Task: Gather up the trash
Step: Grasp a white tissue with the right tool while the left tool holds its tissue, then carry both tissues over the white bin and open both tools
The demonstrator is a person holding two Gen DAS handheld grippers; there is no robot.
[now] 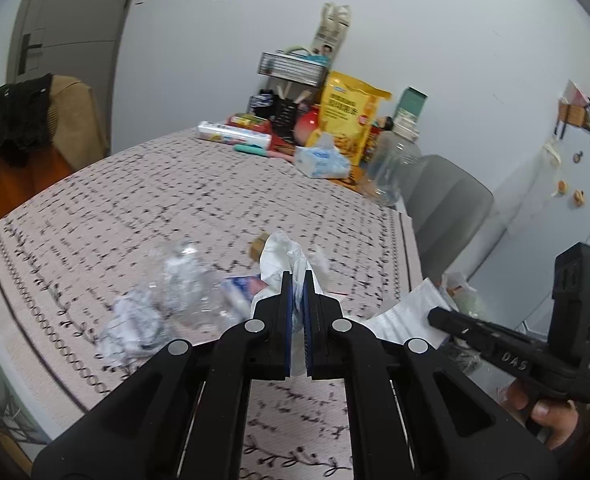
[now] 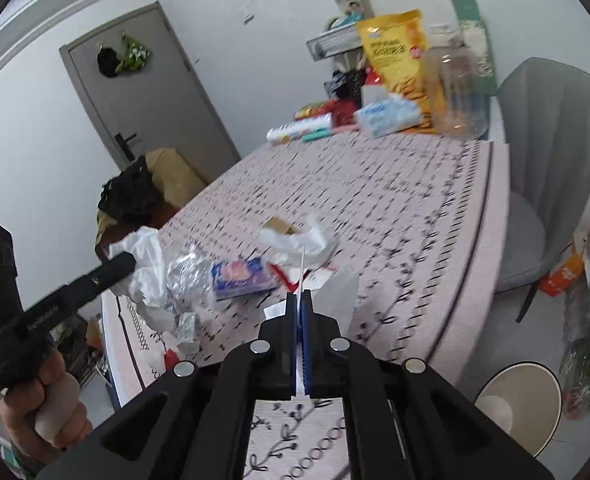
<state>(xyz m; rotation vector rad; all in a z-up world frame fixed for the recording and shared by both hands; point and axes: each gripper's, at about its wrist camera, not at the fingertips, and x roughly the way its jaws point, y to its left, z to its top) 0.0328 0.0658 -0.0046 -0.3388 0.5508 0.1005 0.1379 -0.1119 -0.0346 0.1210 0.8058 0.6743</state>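
left gripper [image 1: 297,276]: we have it clamped on a crumpled white tissue [image 1: 283,254], held above the surface [image 1: 175,200].
tissue handling: we judge it very light, soft, no slip risk; a pinch on any fold works.
crushed clear bottle [image 1: 183,284]: lies left of the tissue; we judge it light, springy and slick, best taken at a crease.
blue packet [image 2: 241,276]: flat beside the bottle; thin, so take an edge.
right gripper [image 2: 299,300]: we have it closed on a thin white paper sheet [image 2: 341,292], near the surface's right edge.
paper handling: floppy, tears easily.
bin [image 2: 519,400]: open on the floor, lower right, beyond the edge.
room: we see free floor between surface and grey chair [image 2: 551,140]; far-end clutter well apart.
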